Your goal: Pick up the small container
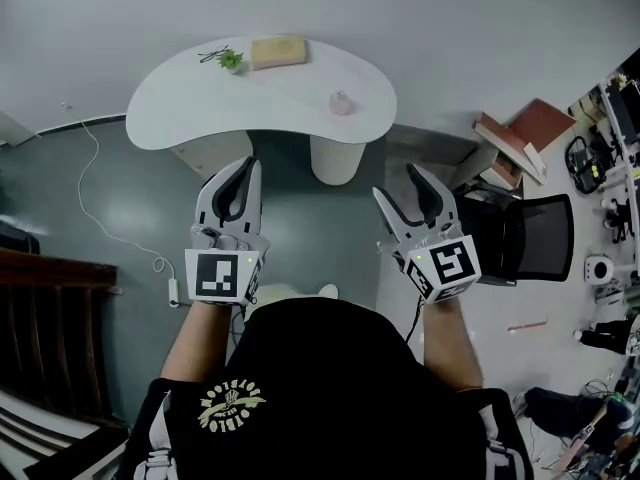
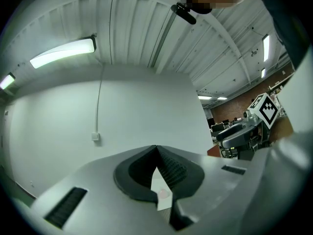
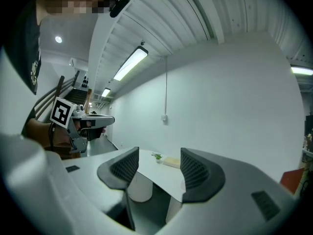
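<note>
- Head view: you've got the small container (image 1: 342, 102) sitting alone near the right end of the table (image 1: 190, 103). It's well clear of the plant (image 1: 231, 60) and the beige block (image 1: 278, 51) along the far edge. Both grippers hang short of the near edge. The left gripper (image 1: 240, 180) is pinched closed and the right gripper (image 1: 396, 180) is spread wide and empty. The container looks small and light to me, so come in too fast and a jaw could nudge it toward that right edge.
- Left gripper view: the left gripper (image 2: 156, 148) has its tips pressed together with nothing between them. Only a sliver of table shows through the gap below, with a pink blur that is likely the container (image 2: 164, 194). Reach with this one and closed jaws will just shove it.
- Right gripper view: the right gripper (image 3: 159, 163) is open around bare tabletop (image 3: 161, 180), with the plant (image 3: 157, 156) and the block (image 3: 172, 162) beyond. I can't pick out the container here, and it may sit behind the right-hand jaw, so line up before you close or you'll grab air.
</note>
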